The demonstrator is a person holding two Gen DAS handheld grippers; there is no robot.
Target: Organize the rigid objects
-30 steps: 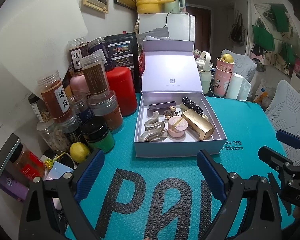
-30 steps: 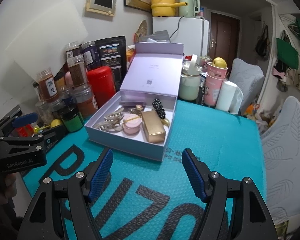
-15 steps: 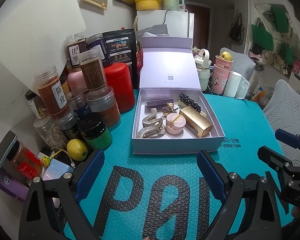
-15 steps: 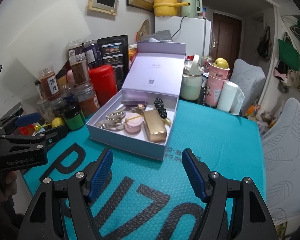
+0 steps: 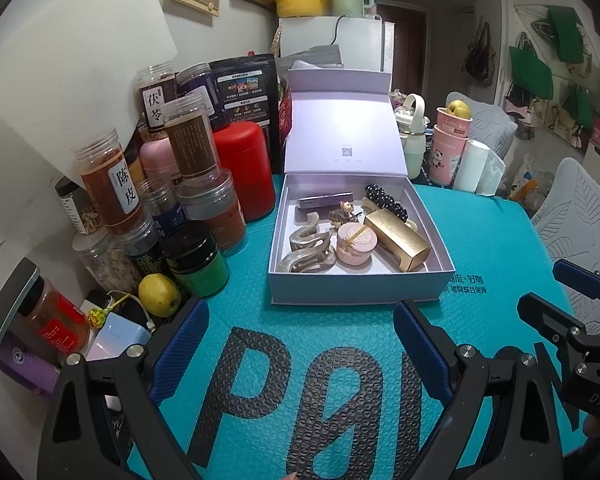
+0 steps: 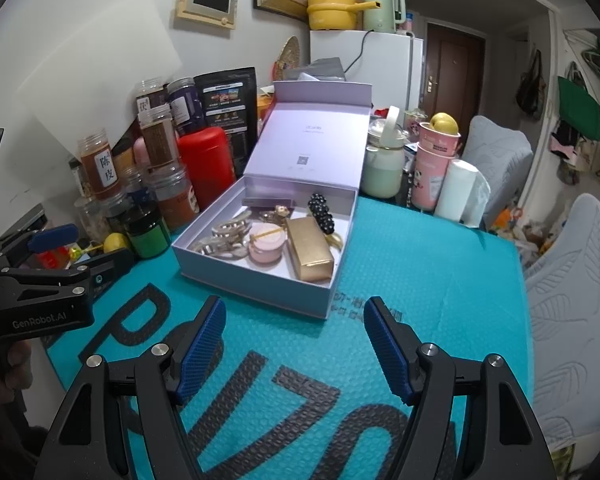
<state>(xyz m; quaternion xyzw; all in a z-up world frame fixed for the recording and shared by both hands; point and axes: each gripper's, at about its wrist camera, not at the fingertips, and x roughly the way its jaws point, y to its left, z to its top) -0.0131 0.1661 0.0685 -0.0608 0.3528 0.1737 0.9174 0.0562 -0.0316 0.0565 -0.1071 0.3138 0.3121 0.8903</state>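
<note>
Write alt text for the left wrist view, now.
An open lilac box sits on a teal mat, lid up, holding hair clips, a pink tin, a gold box and a black beaded clip. The left claw stands open and empty before it. Jars crowd the left; the right claw shows at right.

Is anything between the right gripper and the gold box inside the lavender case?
Only the lavender case's near wall stands between the right gripper and the gold box; the mat between is bare, lid up.
</note>
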